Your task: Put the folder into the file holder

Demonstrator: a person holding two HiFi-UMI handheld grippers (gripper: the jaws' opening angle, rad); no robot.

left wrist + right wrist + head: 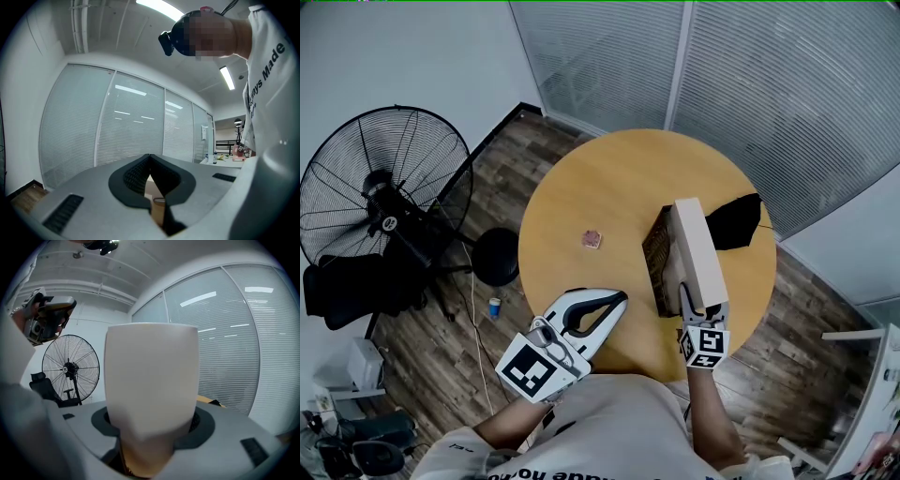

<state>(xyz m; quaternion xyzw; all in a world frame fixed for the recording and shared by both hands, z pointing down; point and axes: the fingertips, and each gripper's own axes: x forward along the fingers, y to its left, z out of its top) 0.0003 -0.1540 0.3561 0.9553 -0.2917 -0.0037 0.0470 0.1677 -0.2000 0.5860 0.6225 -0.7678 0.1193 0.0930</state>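
A thick off-white folder (697, 251) stands on edge over the right half of the round wooden table (581, 187). My right gripper (699, 307) is shut on its near end. In the right gripper view the folder (150, 380) fills the space between the jaws. A dark file holder (656, 261) stands right along the folder's left side; whether the folder is inside it I cannot tell. My left gripper (617, 302) hovers over the table's near edge, left of the holder. Its jaws meet at the tips (150, 157) with nothing between them.
A small pink object (592, 239) lies near the table's middle. A black item (736, 220) lies behind the folder at the right rim. A large floor fan (384, 202) and a black stool (497, 255) stand to the left. Glass partitions with blinds run behind.
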